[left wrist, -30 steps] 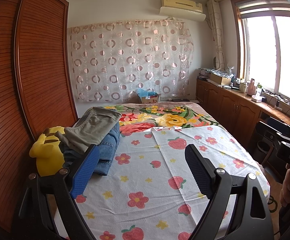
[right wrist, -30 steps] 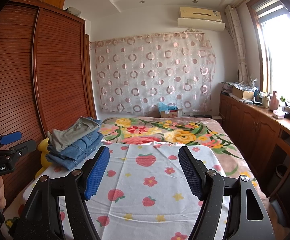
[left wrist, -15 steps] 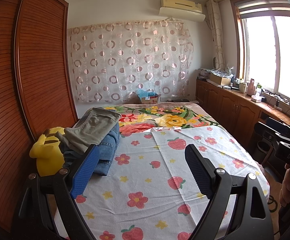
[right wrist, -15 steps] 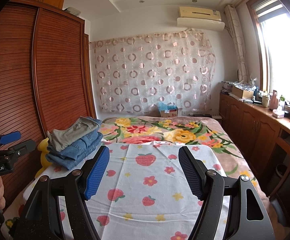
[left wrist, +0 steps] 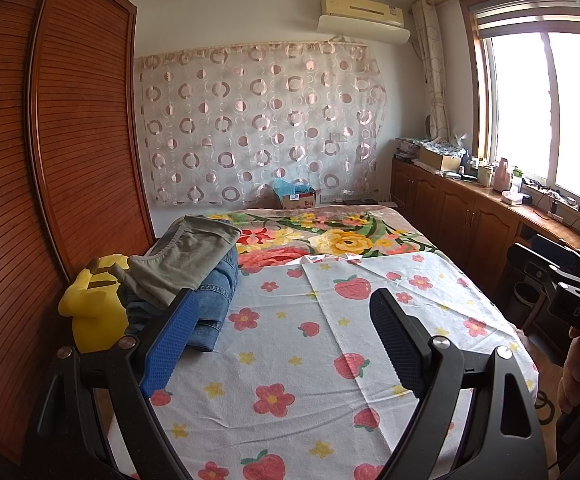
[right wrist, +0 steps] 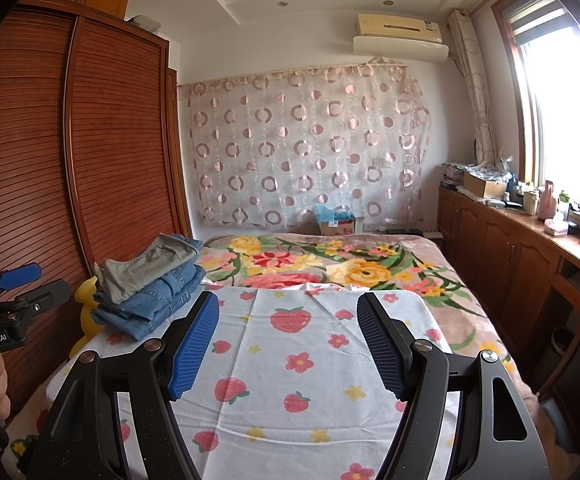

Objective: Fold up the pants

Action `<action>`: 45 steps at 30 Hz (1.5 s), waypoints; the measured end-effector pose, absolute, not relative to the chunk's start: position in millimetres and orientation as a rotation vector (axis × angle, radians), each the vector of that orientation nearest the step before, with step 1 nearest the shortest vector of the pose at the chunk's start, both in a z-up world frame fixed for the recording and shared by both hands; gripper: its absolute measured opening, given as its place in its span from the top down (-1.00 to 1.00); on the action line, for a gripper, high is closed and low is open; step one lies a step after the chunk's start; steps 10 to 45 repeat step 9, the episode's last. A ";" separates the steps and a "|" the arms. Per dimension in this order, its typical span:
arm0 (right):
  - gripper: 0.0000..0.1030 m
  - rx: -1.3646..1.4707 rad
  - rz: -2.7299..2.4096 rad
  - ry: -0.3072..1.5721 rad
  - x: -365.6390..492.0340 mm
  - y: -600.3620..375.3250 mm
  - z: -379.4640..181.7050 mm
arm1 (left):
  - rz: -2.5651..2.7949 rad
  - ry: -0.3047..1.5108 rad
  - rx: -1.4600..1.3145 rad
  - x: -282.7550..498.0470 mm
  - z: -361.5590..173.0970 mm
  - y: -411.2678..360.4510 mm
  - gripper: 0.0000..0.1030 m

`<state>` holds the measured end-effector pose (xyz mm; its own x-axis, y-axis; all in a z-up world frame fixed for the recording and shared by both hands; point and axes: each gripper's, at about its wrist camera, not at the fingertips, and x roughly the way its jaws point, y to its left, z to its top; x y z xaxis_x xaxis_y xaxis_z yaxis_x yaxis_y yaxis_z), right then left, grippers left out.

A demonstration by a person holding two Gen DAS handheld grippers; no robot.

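A stack of folded pants lies at the left edge of the bed: olive-grey pants (left wrist: 187, 258) on top of blue jeans (left wrist: 215, 296). It also shows in the right wrist view, grey pants (right wrist: 149, 266) over jeans (right wrist: 153, 304). My left gripper (left wrist: 283, 318) is open and empty, held above the strawberry-print sheet (left wrist: 310, 360), just right of the stack. My right gripper (right wrist: 287, 320) is open and empty above the same sheet (right wrist: 290, 372).
A yellow plush toy (left wrist: 89, 312) sits behind the stack against the wooden wardrobe (left wrist: 49, 160). A floral blanket (left wrist: 330, 240) covers the far half of the bed. Wooden cabinets (right wrist: 510, 256) with clutter line the right wall under the window.
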<state>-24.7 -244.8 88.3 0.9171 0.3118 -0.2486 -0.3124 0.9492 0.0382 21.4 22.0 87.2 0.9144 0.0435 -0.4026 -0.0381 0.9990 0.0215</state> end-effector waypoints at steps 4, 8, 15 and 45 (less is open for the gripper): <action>-0.43 -0.003 0.320 0.255 -24.8 -244.6 88.0 | 0.042 0.415 0.013 21.4 87.0 21.9 -0.70; -0.43 -0.002 0.319 0.255 -24.8 -244.6 87.9 | 0.042 0.415 0.012 21.3 86.6 22.3 -0.70; -0.43 -0.003 0.319 0.255 -24.8 -244.6 88.0 | 0.042 0.415 0.013 21.3 86.4 22.6 -0.70; -0.43 -0.003 0.319 0.255 -24.8 -244.6 88.0 | 0.042 0.415 0.013 21.3 86.4 22.6 -0.70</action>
